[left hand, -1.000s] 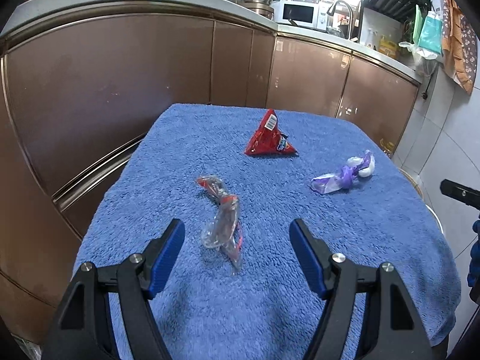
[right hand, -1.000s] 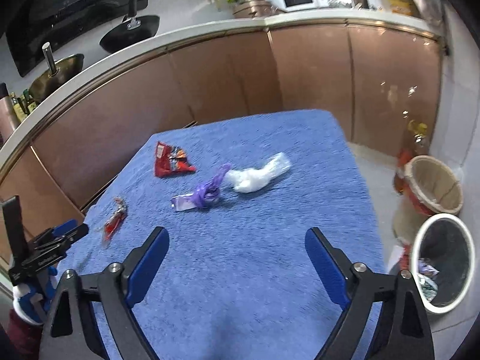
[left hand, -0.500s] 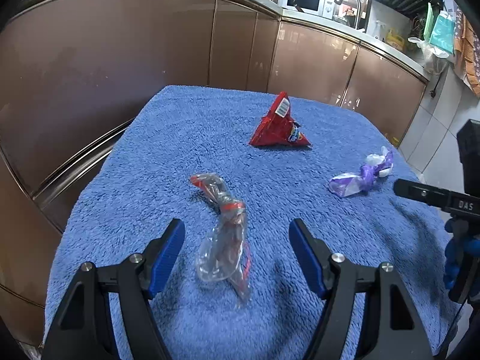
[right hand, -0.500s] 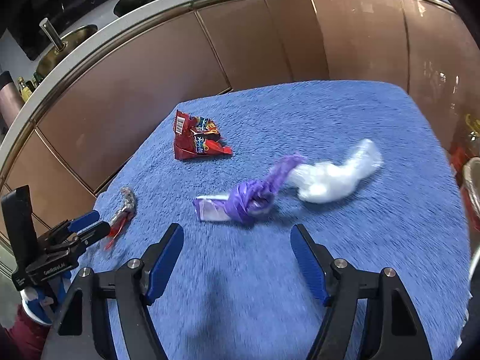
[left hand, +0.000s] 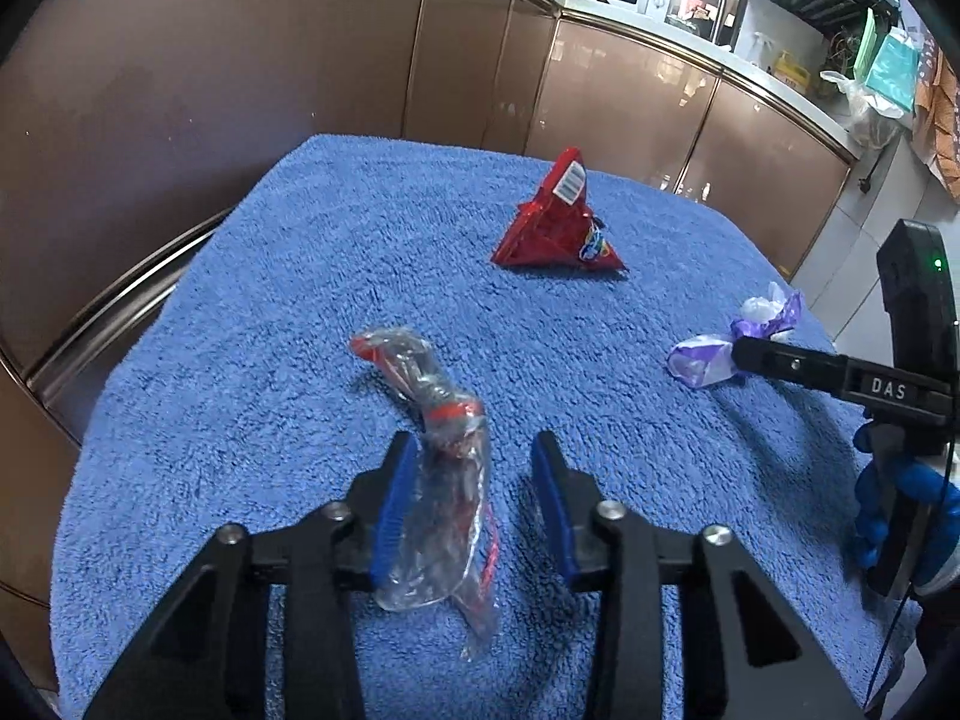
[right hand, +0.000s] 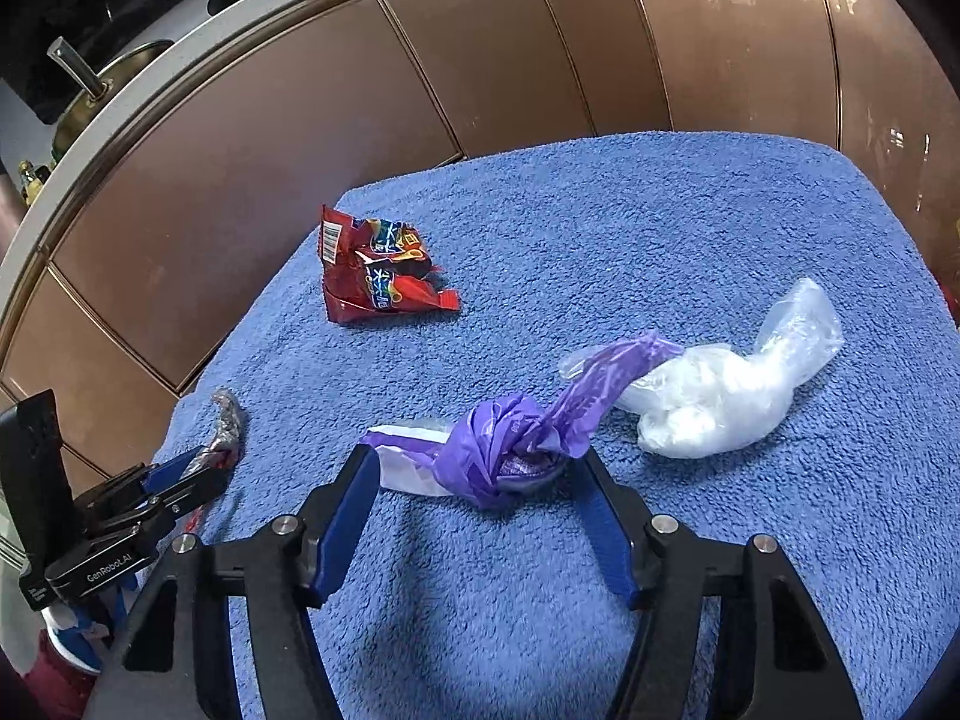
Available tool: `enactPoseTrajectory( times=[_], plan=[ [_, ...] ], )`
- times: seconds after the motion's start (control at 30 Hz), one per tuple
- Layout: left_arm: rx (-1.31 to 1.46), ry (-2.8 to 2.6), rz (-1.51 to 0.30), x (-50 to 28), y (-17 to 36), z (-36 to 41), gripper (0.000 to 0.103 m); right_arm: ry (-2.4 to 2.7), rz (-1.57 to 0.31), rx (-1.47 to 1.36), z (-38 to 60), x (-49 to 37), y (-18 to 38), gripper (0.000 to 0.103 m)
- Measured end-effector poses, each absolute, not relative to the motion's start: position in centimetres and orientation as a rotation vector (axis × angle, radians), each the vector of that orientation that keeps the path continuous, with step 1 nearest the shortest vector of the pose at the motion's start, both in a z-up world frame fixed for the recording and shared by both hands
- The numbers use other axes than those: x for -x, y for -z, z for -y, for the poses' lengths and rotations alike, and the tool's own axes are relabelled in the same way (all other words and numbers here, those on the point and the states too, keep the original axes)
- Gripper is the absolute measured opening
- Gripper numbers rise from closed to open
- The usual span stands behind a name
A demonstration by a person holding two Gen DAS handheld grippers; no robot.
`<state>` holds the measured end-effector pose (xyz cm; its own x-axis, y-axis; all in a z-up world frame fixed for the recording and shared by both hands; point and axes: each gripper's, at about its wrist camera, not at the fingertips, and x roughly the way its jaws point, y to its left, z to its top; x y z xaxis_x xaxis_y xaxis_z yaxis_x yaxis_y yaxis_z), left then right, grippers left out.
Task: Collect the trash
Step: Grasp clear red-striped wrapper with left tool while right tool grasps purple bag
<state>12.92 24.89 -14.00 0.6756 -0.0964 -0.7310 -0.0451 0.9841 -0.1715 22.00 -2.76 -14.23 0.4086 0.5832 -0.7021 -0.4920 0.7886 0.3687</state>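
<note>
Left gripper (left hand: 474, 501): jaws are closing around the clear wrapper (left hand: 441, 480); the left pad is seen against the film, the right pad still apart from it, so nothing is yet gripped
Right gripper (right hand: 477, 501): jaws are closing with the purple bag (right hand: 510, 450) between them; a gap is seen at the left pad, and contact at the right pad cannot be told
Clear wrapper: lies on the blue towel (left hand: 300, 276), running forward from between the left fingers
Purple bag: its knot sits between the right fingertips, its white plastic tail (right hand: 726, 387) trailing ahead and right
Red snack packet (left hand: 558, 228): well ahead of the left gripper, untouched
Advice: the pads should be kept low so thin film is pinched, not pushed; towel pile should be kept out of the bite
Risk: the slack tail may drag when lifted
</note>
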Motion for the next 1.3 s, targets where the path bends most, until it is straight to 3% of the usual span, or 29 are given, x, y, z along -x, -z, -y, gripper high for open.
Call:
enactPoseTrajectory(
  times=[0.47, 0.53, 0.73, 1.03, 1.3],
  plan=[
    [0.198, 0.053, -0.847, -13.2, 14.7, -24.8, 0.03, -0.671, -0.93, -0.186, 2.3, -23.2, 14.8, 0.056],
    [0.197, 0.053, -0.847, -13.2, 14.7, -24.8, 0.03, -0.668, -0.933, -0.207, 2.3, -23.5, 14.8, 0.047],
    [0.197, 0.052, -0.847, -13.2, 14.7, -24.8, 0.029, -0.655, -0.935, -0.214, 2.2, -24.0, 15.0, 0.042],
    [0.207, 0.05, -0.847, -13.1, 14.7, -25.0, 0.017, -0.68, -0.918, -0.218, 2.2, -23.7, 14.7, 0.036],
    [0.174, 0.014, -0.819, -12.3, 14.1, -24.7, 0.012, -0.715, -0.891, -0.218, 2.7, -21.8, 13.4, 0.035]
  ],
)
